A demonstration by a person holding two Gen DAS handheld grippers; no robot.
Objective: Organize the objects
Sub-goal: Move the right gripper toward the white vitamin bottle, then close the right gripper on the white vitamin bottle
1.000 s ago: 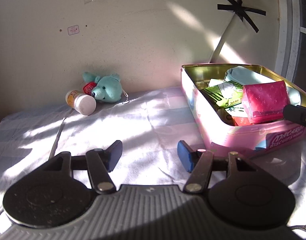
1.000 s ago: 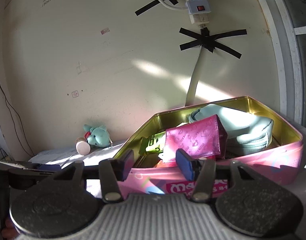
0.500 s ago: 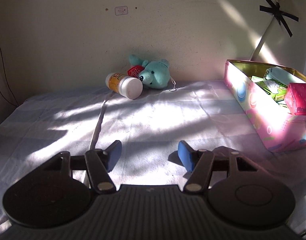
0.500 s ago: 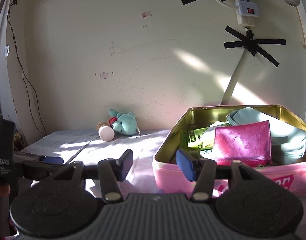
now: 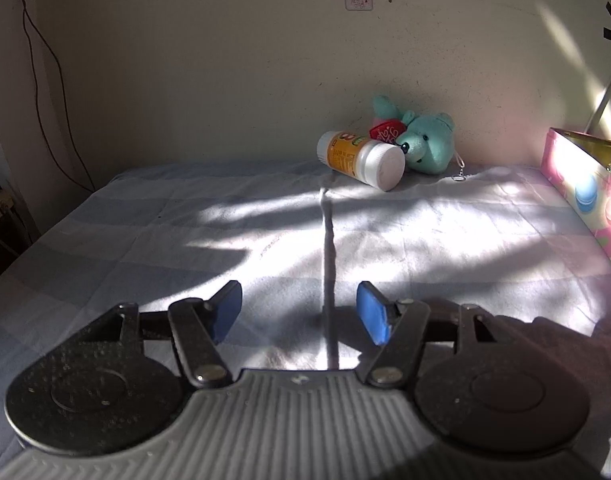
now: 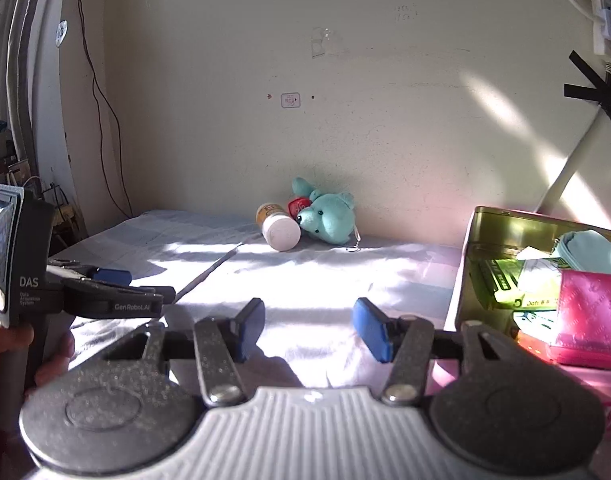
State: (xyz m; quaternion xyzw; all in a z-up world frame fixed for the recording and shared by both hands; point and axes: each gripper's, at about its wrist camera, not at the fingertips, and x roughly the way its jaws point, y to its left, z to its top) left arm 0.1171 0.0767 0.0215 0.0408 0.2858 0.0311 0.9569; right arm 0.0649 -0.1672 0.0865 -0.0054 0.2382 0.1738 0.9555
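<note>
A white bottle with an orange label (image 5: pixel 361 159) lies on its side at the far edge of the cloth-covered table (image 5: pixel 265 232), touching a teal plush bear (image 5: pixel 423 140) with a red heart. Both also show in the right wrist view, the bottle (image 6: pixel 278 227) and the bear (image 6: pixel 329 218). A pink tin box (image 6: pixel 471 264) at the right holds a magenta wallet (image 6: pixel 589 316), green packets and a pale blue pouch; its side shows in the left wrist view (image 5: pixel 585 192). My left gripper (image 5: pixel 299 312) is open and empty over the table, well short of the bottle. My right gripper (image 6: pixel 308 328) is open and empty beside the tin.
The wall runs right behind the bottle and bear. A power strip and taped cable (image 6: pixel 601 32) hang on the wall above the tin. The left hand-held gripper body (image 6: pixel 85 296) shows at the left of the right wrist view. The table's left edge (image 5: pixel 45 232) drops off.
Both grippers have swung left, away from the tin. The bottle and bear now sit nearer the middle of both views and the tin has slid to the right edge. Both stay open.
</note>
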